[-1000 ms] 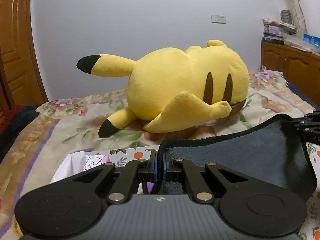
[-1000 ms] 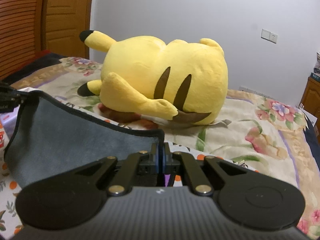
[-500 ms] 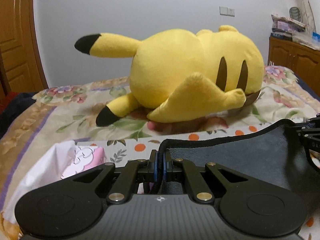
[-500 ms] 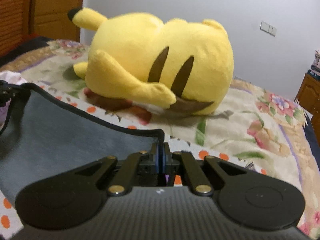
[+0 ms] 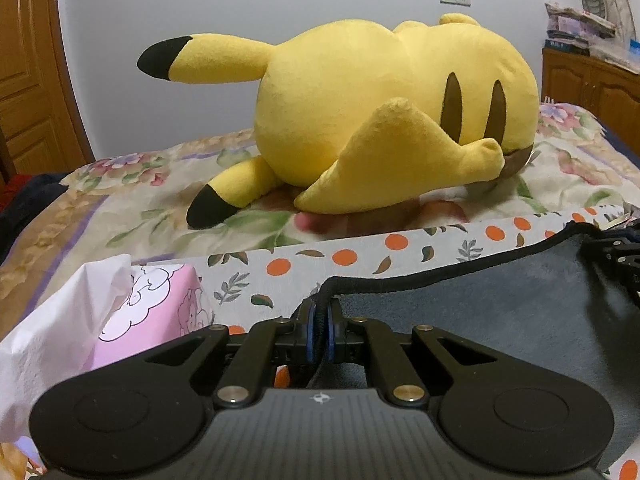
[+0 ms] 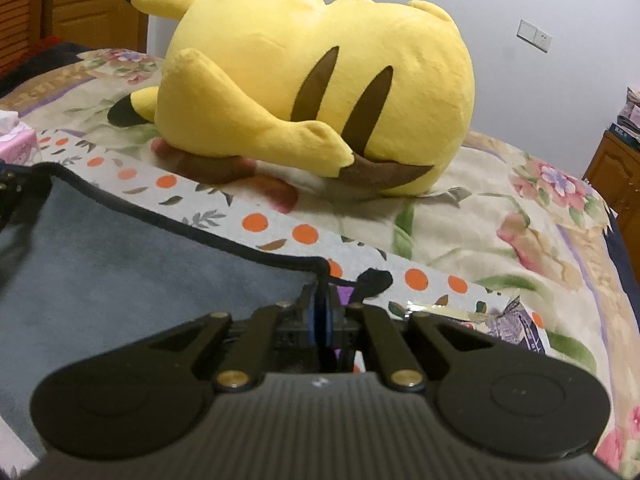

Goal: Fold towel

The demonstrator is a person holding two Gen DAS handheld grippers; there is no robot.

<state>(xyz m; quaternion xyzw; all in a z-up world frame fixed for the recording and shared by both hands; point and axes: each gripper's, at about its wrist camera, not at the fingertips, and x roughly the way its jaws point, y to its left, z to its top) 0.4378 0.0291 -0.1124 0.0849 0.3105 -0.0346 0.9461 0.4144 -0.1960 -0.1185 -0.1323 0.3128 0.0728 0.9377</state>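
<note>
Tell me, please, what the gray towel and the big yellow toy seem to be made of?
The gray towel looks like soft microfiber or fleece: matte, short fuzzy nap, with a darker stitched edge. The yellow toy seems to be plush fabric over soft stuffing: velvety short pile, rounded shape, sewn seams. The exact fibers cannot be told from the look alone.

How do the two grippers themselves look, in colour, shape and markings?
Both look alike. The left gripper and the right gripper are matte black, each with a ribbed dark-grey body bearing a small white emblem. Two wide rounded lobes carry recessed circles; angled black link bars pivot on brass-coloured pins. The finger pads show blue edges. No cables or sleeves are visible.
</note>
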